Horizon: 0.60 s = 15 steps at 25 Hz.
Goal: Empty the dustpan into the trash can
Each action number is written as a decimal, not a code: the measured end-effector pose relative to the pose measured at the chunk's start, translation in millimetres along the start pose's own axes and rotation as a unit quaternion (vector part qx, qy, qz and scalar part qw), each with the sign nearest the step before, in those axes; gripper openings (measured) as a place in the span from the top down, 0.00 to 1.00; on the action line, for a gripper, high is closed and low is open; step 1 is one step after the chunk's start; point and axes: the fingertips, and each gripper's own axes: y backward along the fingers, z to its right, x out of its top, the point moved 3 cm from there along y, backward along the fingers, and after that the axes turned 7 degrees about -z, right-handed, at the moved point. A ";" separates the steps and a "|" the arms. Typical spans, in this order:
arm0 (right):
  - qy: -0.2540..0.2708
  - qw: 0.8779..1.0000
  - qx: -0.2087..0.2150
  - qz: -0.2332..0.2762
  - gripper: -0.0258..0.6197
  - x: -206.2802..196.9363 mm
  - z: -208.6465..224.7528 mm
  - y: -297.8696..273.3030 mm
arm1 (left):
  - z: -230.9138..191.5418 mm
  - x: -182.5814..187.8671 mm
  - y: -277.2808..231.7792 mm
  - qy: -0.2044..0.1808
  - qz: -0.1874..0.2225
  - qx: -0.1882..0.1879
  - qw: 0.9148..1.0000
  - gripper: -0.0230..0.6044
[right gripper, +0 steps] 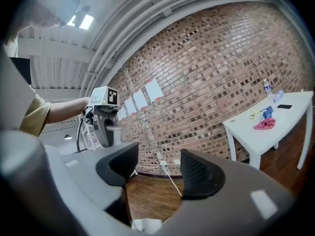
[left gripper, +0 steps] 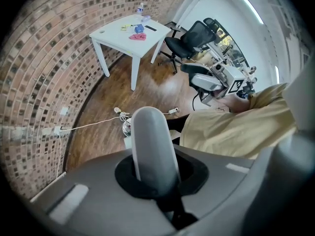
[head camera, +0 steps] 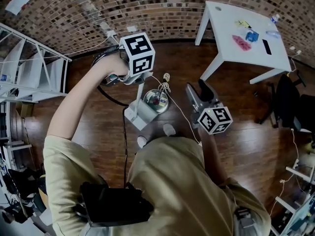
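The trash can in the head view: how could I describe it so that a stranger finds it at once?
Start from the white table by the brick wall and follow the dark wooden floor toward the person's shoes. Just ahead of them stands the trash can, beside the pale dustpan. It is the only round, shiny metal thing there.

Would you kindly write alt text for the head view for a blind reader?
Seen from above, a person's left gripper holds a grey dustpan by its handle beside a small metal trash can on a wooden floor. The right gripper hovers nearby, empty.
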 end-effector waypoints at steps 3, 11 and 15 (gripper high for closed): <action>0.007 1.000 0.018 -0.006 0.57 -1.5 -16.3 -13.2 | 5.1 -34.7 -4.0 0.007 0.025 0.008 1.000 0.95; 0.027 0.998 0.060 -0.019 0.57 -7.6 -65.0 -49.7 | 34.6 -131.1 -21.9 0.001 0.086 0.041 0.995 0.95; 0.037 0.996 0.082 -0.029 0.57 -15.6 -98.9 -67.0 | 55.4 -175.7 -31.4 0.001 0.099 0.067 0.993 0.96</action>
